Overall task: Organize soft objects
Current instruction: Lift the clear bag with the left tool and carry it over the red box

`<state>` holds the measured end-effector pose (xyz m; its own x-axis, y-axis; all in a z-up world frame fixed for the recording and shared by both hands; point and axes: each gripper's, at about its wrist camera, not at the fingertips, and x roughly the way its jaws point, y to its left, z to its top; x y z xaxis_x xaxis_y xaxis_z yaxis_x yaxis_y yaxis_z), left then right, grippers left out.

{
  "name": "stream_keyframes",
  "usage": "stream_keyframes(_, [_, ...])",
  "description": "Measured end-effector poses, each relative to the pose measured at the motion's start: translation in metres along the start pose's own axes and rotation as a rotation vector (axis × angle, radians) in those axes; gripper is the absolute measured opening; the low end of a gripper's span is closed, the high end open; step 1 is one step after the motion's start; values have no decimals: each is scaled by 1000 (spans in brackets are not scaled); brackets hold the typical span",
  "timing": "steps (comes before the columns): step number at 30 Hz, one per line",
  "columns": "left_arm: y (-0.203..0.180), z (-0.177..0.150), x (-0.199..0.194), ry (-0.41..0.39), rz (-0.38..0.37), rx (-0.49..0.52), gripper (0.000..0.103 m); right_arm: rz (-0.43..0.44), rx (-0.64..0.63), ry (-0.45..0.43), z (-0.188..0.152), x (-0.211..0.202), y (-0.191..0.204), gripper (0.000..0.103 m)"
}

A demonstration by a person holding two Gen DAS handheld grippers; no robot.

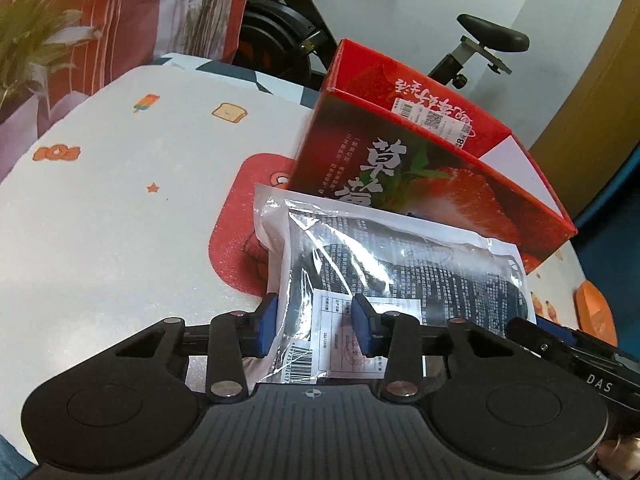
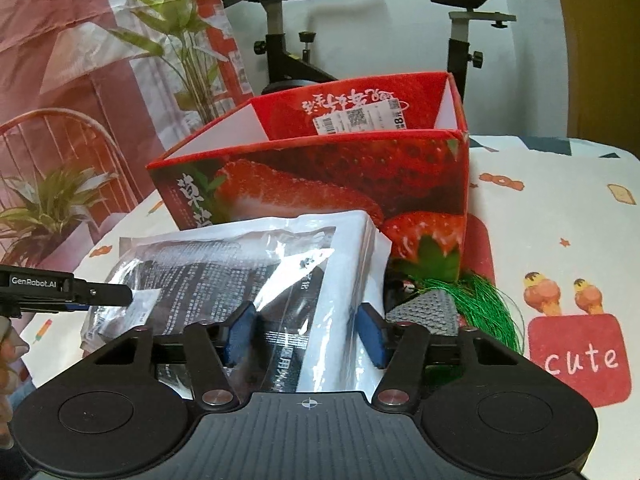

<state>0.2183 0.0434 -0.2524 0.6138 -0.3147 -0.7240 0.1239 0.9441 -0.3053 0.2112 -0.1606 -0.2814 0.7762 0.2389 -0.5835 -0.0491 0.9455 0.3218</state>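
A clear plastic packet (image 1: 384, 276) of dark fabric lay on the tablecloth (image 1: 120, 208) against the near side of an open red strawberry box (image 1: 420, 168). The left gripper (image 1: 316, 326) and right gripper (image 2: 308, 332) each clasped a near edge of it.

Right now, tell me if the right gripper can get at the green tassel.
Probably not yet. The right gripper has its jaws around the plastic packet; the green tassel lies apart, off to its right beside the strawberry box, otherwise uncovered.
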Motion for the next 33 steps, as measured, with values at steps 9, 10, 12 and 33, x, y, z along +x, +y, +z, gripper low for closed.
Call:
stream_keyframes(9, [7,2,1,34,-54,-48,39,29,97,29,11,-4,-14,38])
stream_keyframes(10, [4,3,-3,35,-72,-48,39,14,77,18,13,-9,-9,38])
stream_keyframes(12, [-3,5,-14,2,-93,-21,39,-6,4,-33,18,-24,4,39])
stream_keyframes(33, [-47,81,-50,-292,-138,126,39,-12,-87,-268,109,-66,18,40])
